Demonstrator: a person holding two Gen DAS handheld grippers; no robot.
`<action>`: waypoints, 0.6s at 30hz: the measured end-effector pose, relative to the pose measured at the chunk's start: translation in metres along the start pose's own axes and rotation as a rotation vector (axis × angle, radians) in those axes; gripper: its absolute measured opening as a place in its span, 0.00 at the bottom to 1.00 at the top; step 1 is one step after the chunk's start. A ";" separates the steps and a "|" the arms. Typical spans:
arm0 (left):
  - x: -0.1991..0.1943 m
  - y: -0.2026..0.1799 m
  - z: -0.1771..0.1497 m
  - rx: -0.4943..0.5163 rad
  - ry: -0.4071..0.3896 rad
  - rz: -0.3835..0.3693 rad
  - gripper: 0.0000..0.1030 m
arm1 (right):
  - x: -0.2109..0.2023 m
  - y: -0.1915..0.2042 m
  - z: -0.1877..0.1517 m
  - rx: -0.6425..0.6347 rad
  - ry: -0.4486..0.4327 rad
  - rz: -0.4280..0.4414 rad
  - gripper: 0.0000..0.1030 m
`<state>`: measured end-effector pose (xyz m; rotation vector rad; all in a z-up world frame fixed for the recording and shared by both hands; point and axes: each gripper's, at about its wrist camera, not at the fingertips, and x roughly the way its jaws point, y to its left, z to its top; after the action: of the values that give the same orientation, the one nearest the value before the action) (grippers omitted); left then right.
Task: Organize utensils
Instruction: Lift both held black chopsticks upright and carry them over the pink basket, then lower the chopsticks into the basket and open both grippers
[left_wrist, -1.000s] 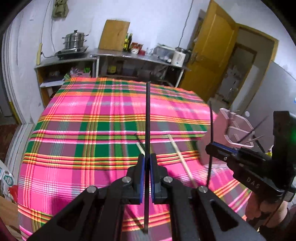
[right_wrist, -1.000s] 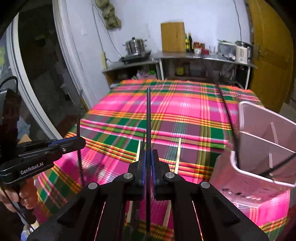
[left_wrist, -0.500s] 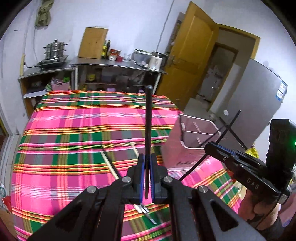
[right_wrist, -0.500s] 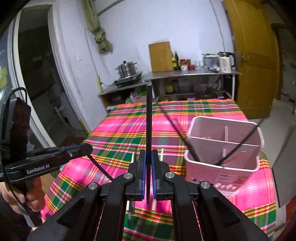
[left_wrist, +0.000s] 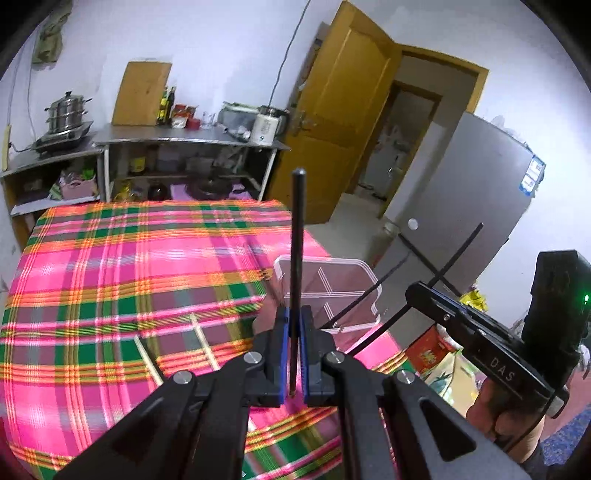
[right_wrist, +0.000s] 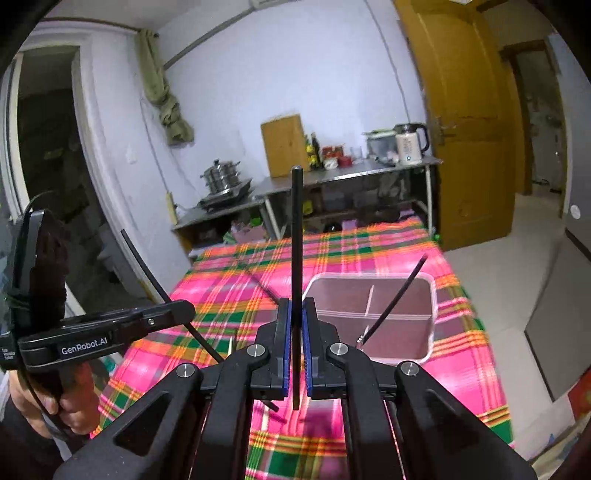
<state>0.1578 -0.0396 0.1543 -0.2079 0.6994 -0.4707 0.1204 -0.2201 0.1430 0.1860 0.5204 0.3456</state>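
My left gripper is shut on a black chopstick that stands upright between its pads, above the plaid table. My right gripper is likewise shut on another black chopstick. A pink divided utensil holder stands near the table's right edge, just beyond both grippers, with a black chopstick leaning inside. In the left wrist view the holder lies between my fingers and the right gripper. Two pale wooden chopsticks lie on the cloth at the left.
A steel counter with a steamer pot, a kettle and a wooden board stands behind the table. A yellow door and a grey fridge are at the right. Bags sit on the floor beside the table.
Both grippers have risen and swung right with their black chopsticks. The pink holder has moved from the right edge of each view toward the middle, close ahead of the fingers.
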 end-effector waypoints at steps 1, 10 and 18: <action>0.000 -0.003 0.005 0.001 -0.010 -0.005 0.06 | -0.005 -0.003 0.006 0.004 -0.022 -0.006 0.05; 0.018 -0.017 0.047 -0.001 -0.081 -0.020 0.06 | -0.010 -0.021 0.039 0.033 -0.129 -0.067 0.05; 0.059 -0.011 0.035 -0.014 -0.034 -0.005 0.06 | 0.023 -0.028 0.024 0.039 -0.069 -0.080 0.05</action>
<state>0.2164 -0.0766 0.1511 -0.2310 0.6691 -0.4664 0.1590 -0.2391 0.1453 0.2136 0.4655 0.2506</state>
